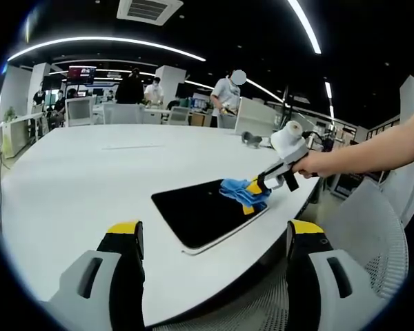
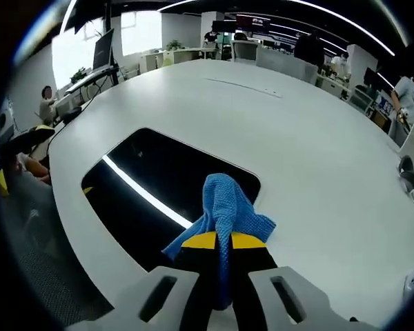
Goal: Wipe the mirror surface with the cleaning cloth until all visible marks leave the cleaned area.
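A dark rectangular mirror [image 1: 200, 210] lies flat on the white table [image 1: 90, 179], near its front edge. In the left gripper view my right gripper [image 1: 257, 189] reaches in from the right, shut on a blue cleaning cloth [image 1: 243, 192] that rests on the mirror's right end. My left gripper [image 1: 214, 238] hovers open in front of the table edge, nothing between its yellow-tipped fingers [image 1: 124, 229]. In the right gripper view the cloth [image 2: 226, 207] is pinched by my right gripper [image 2: 219, 240] and drapes over the mirror [image 2: 152, 186], which reflects a ceiling light strip.
Two small objects [image 2: 408, 172] lie at the table's far right edge. A mesh chair [image 1: 372, 234] stands beside the table by the left gripper. Several people [image 1: 226, 96], desks and chairs fill the office behind. A person [image 2: 45, 100] sits left of the table.
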Available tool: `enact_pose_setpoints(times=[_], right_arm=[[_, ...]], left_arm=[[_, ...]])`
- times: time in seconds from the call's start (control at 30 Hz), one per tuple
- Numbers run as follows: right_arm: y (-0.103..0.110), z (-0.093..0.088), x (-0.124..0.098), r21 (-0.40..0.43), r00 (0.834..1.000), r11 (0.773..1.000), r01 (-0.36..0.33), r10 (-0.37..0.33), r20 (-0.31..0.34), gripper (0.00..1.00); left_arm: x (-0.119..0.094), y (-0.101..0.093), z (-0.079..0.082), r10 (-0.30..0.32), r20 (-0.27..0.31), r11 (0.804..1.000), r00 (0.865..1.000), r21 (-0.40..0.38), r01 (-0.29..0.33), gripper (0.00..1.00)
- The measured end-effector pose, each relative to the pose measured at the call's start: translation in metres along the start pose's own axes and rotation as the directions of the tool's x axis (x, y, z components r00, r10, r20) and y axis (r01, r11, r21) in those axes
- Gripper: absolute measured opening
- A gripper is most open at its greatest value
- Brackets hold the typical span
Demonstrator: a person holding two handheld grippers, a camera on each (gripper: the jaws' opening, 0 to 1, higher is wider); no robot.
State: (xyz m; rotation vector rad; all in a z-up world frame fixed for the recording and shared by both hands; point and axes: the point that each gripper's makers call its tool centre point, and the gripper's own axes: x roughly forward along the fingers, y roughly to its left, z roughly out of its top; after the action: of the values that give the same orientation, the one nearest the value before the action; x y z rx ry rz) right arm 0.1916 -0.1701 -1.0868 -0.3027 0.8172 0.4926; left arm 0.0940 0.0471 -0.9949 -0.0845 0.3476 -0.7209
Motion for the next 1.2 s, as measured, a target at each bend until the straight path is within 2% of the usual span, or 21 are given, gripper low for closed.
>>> enact_pose_setpoints(times=[0.3, 0.67, 1.03, 1.2], right_arm=[[0.015, -0.011, -0.010, 0.003, 0.999, 0.999, -0.045, 0.045, 0.002, 0.00], [0.028, -0.018, -0.018, -0.039, 0.997, 0.996, -0.080, 0.080, 0.013, 0.00], [0.030, -0.019, -0.020, -0.051, 0.991, 0.992, -0.119, 0.122, 0.053, 0.00], [0.031, -0.018, -0.020, -0.066, 0.990, 0.990, -0.128, 0.131, 0.051, 0.00]], left_arm=[[0.000, 0.000, 0.000, 0.000, 0.000, 1.000, 1.000, 0.000, 0.000, 0.83], [0.000, -0.001, 0.000, -0.003, 0.002, 1.000, 1.000, -0.001, 0.003, 0.83], [0.000, 0.003, 0.000, 0.018, -0.001, 1.000, 1.000, 0.006, -0.018, 0.83], [0.000, 0.003, 0.000, 0.021, -0.004, 1.000, 1.000, 0.010, -0.021, 0.83]])
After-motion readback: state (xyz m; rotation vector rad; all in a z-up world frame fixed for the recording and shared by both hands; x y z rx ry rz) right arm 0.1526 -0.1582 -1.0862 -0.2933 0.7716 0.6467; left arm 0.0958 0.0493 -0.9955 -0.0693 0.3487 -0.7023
